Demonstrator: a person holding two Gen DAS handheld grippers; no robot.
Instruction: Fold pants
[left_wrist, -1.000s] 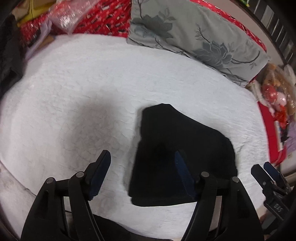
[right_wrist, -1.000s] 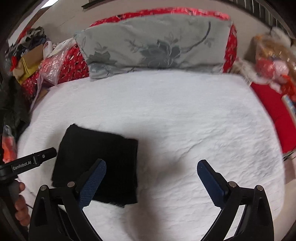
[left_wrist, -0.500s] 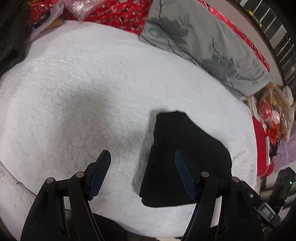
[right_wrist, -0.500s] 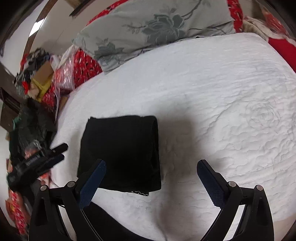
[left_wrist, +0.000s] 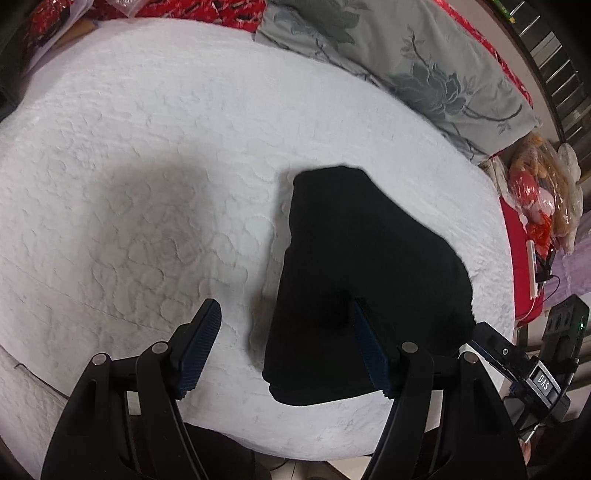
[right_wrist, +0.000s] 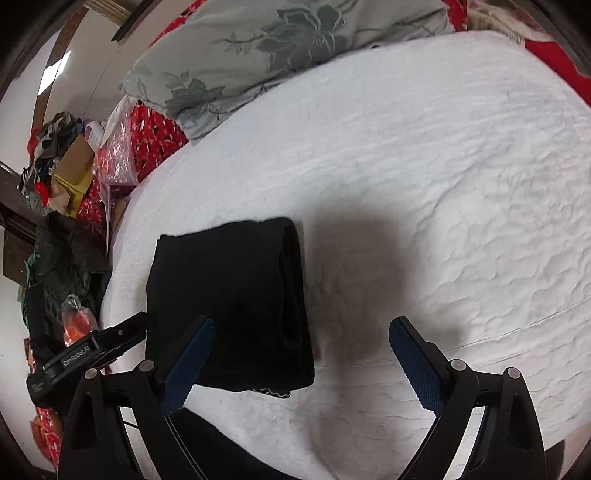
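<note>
- Although the black pants (left_wrist: 369, 280) lie folded into a compact block on the white quilted bed (left_wrist: 147, 166), their dark cloth shows almost no detail, so single layers are hard to tell apart.
- In the left wrist view the pants sit at centre right; the right finger of the left hand-held gripper (left_wrist: 286, 334) covers part of their lower edge.
- Its jaws stand wide and hold nothing.
- In the right wrist view the pants fill the centre left, with a thick rolled fold along their right side.
- Jaws of the right hand-held gripper (right_wrist: 301, 350) are also wide and empty; its left finger overlaps the pants, and I cannot tell whether it touches them.
- At the upper edge a grey flowered pillow (right_wrist: 280, 48) is cut off.
- A clear plastic bag (left_wrist: 543, 192) at the right edge holds something red and tan, too blurred to name.
</note>
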